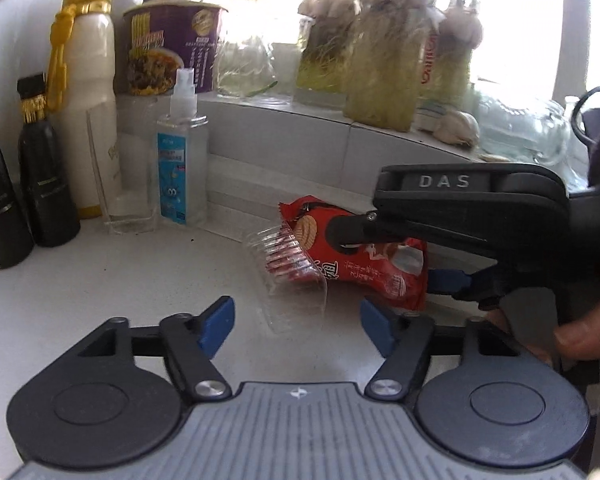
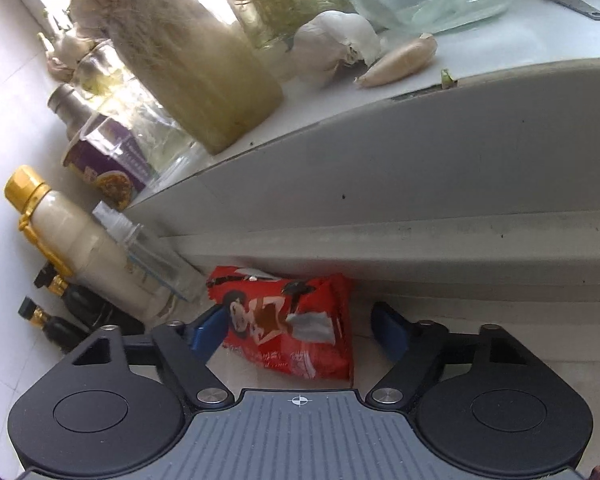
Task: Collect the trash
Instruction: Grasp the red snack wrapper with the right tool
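Handling the light, crinkly red wrapper (image 2: 290, 326), you pinch its middle; right gripper (image 2: 300, 330) jaws apart around it, left gripper (image 1: 296, 326) jaws apart.

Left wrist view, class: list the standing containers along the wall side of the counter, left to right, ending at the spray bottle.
Two dark bottles → cream bottle with gold cap → clear glass → spray bottle.

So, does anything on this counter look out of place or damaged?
Yes. A torn-open red biscuit wrapper lies crumpled on the counter against the ledge, and its clear plastic tray sticks out of it, apparently empty. A loose garlic clove lies on the ledge beside a garlic bulb.
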### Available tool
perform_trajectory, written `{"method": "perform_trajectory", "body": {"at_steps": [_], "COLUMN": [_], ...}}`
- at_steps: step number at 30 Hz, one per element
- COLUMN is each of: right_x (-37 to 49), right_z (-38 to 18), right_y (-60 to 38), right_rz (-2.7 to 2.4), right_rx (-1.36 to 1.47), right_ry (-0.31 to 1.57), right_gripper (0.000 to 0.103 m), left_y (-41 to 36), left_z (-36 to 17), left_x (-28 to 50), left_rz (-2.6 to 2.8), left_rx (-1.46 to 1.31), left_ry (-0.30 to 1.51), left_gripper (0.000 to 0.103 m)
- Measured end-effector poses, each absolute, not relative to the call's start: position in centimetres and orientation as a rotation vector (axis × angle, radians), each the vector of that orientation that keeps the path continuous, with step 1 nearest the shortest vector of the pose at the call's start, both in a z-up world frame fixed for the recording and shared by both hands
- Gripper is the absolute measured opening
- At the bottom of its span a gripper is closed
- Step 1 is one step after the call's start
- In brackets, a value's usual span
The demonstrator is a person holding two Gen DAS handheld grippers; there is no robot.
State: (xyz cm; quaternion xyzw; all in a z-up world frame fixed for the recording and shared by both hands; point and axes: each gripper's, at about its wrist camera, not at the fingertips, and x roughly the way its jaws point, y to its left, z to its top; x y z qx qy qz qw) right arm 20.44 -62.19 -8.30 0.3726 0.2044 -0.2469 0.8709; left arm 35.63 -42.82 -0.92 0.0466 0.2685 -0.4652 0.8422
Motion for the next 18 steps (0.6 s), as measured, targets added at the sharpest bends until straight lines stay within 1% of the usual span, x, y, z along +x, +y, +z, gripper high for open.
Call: {"method": "perform_trajectory", "body": {"at_steps": [2, 3, 4, 5, 7, 8, 10, 13, 15, 17, 18], "right_x": [20.5, 20.6, 20.8, 20.9, 21.1, 21.1, 21.3, 21.3, 21.2, 21.1, 21.1], "right_z": [-8.4, -8.4, -8.5, -8.6, -8.6, -8.6, -8.8, -8.9, -8.7, -8.6, -8.5], "right_y": [-62.3, -62.3, -62.3, -62.3, -62.1, -61.9, -61.8, -61.6, -61.4, -61.2, -61.2], "right_rz": [-0.516, -0.517, -0.518, -0.521, -0.524, -0.526, -0.523, -0.509, -0.5, -0.494, -0.492], "right_rx": [0.789, 0.786, 0.782, 0.777, 0.766, 0.757, 0.751, 0.75, 0.742, 0.74, 0.74], "right_ry": [0.428, 0.432, 0.437, 0.436, 0.434, 0.435, 0.438, 0.443, 0.451, 0.452, 0.45], "right_gripper": [0.061, 0.056, 0.049, 0.046, 0.043, 0.042, 0.038, 0.032, 0.031, 0.029, 0.029], "left_y": [-43.0, -43.0, -43.1, -43.1, -43.2, -43.2, -43.1, -43.0, -42.8, -42.7, -42.6], "left_z": [-1.1, -1.2, -1.2, -1.3, -1.3, -1.3, -1.2, -1.1, -1.1, -1.0, -1.0], "left_x": [35.9, 36.0, 36.2, 36.3, 36.5, 36.7, 36.7, 36.9, 37.0, 37.0, 37.0], "left_rz": [-0.985, -0.984, -0.982, -0.978, -0.972, -0.966, -0.956, -0.956, -0.956, -0.945, -0.943], "left_rx": [0.075, 0.065, 0.055, 0.04, 0.019, 0.012, -0.003, -0.026, -0.029, -0.017, -0.016], "left_ry": [0.573, 0.576, 0.581, 0.59, 0.604, 0.608, 0.607, 0.623, 0.622, 0.611, 0.609], "left_gripper": [0.055, 0.051, 0.048, 0.045, 0.035, 0.034, 0.029, 0.028, 0.029, 0.034, 0.042]}}
